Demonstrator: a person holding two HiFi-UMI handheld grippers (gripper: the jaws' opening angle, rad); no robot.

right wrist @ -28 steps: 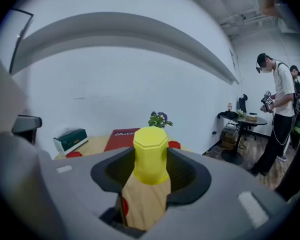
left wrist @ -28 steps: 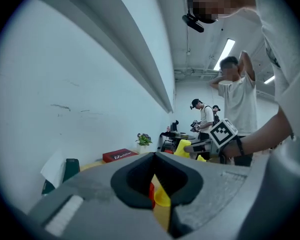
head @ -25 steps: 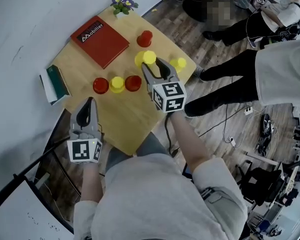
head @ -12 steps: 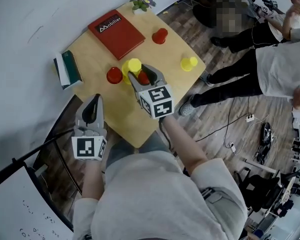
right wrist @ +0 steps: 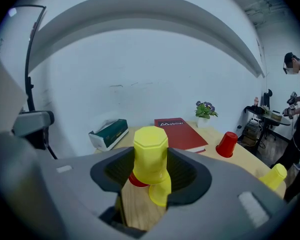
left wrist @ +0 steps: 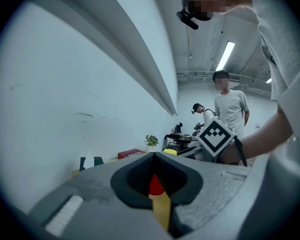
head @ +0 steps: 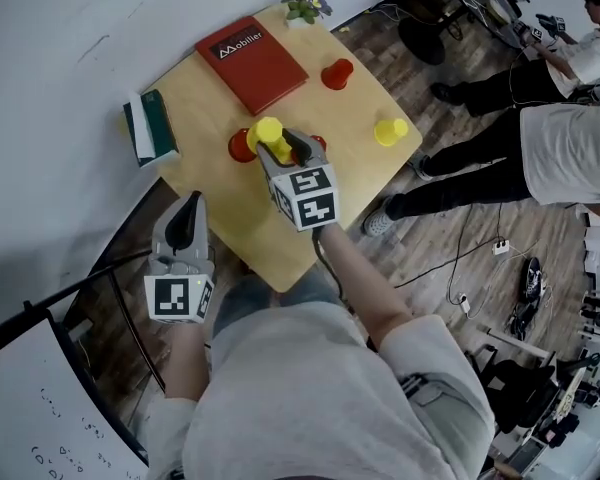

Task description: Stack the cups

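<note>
My right gripper point(head: 285, 148) is clamped on an upturned yellow cup point(right wrist: 150, 151) at centre frame, directly over a second yellow cup point(right wrist: 160, 193) and a red cup point(right wrist: 136, 180) on the table point(head: 210, 183). My left gripper point(head: 187, 208) sits at lower left beside the table's edge, jaws pressed together and empty.

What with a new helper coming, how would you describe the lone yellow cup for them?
On the wooden table, find the red book at the far side. Go right, past the red cup, to the yellow cup near the table's right edge. It is the only yellow cup standing by itself.
</note>
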